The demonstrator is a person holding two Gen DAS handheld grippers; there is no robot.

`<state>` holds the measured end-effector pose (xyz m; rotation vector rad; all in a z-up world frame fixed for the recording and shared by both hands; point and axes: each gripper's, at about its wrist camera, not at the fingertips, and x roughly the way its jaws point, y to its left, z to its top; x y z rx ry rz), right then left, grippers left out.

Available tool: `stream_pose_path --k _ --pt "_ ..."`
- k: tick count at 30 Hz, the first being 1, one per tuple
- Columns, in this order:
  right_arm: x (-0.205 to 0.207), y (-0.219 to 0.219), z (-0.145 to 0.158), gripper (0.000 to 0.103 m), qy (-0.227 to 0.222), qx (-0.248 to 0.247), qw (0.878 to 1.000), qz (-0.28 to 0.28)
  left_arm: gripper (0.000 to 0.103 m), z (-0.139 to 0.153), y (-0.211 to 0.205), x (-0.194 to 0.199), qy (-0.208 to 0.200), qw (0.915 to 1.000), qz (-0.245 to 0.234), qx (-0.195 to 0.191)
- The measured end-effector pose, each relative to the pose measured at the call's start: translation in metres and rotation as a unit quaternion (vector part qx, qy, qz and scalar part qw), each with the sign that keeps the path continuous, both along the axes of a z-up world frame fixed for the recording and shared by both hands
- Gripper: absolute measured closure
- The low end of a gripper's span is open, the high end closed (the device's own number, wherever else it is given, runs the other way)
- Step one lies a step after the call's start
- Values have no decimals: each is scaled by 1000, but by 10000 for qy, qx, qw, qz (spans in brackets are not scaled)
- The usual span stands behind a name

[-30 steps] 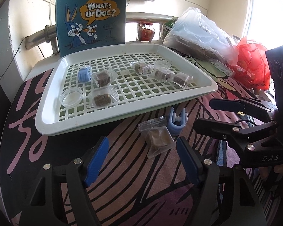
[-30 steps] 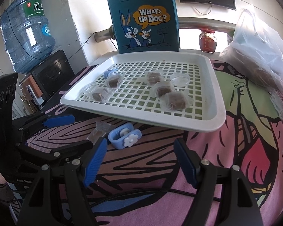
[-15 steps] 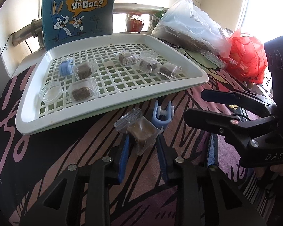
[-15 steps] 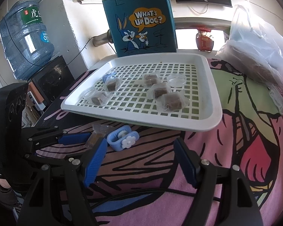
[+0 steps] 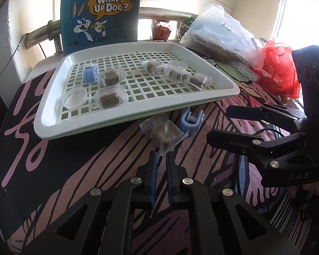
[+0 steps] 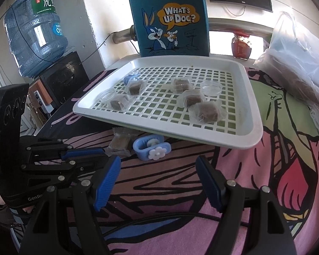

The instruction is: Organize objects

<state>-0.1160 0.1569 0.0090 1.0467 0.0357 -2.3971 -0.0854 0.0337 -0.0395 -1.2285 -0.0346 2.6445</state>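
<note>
Bottom centre of the left wrist view: my left gripper (image 5: 161, 156) has its blue pads brought nearly together on the near tail of a wrapped brown cube (image 5: 166, 137), the clear film corner pinched between them. The grip looks to be on wrapper only, not on the block; glare on the film keeps me from being sure how much is caught. The packet lies on the patterned tablecloth (image 5: 78, 170), just in front of the near rim of the white lattice tray (image 5: 53, 125). I judge it light, the film slick and crinkly, the block inside soft enough to dent, so a hold on the crimped seal is fair but may slip if swung. Just to its right, touching or nearly so, sits a blue roller clip (image 5: 191, 121). In the right wrist view, lower centre, my right gripper (image 6: 159, 180) stands with jaws well apart and nothing between them, aimed toward that clip. Further up, the tray carries five more wrapped cubes, two clear round dishes and a second blue clip (image 5: 89, 74). Behind the tray, at the top of the frame, stands a blue cartoon tote bag (image 5: 100, 12).
</note>
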Motion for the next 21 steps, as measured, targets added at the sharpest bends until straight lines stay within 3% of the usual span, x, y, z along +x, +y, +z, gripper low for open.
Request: stream_pose_path --k 3,7,10,21 --pt "0 -4 -2 30 -30 68 10000 54 93 -1 -2 -2 -47 10000 41 -15" --pt "1 -1 -1 30 0 66 10000 -26 56 1 -4 -4 -80 9997 185 140" --pt "-1 6 0 30 -12 -21 9999 -150 45 6 -4 -9 -48 9993 300 198" --pt "-2 11 -1 30 -89 -111 9996 -241 41 -2 -2 -35 -221 9959 746 460"
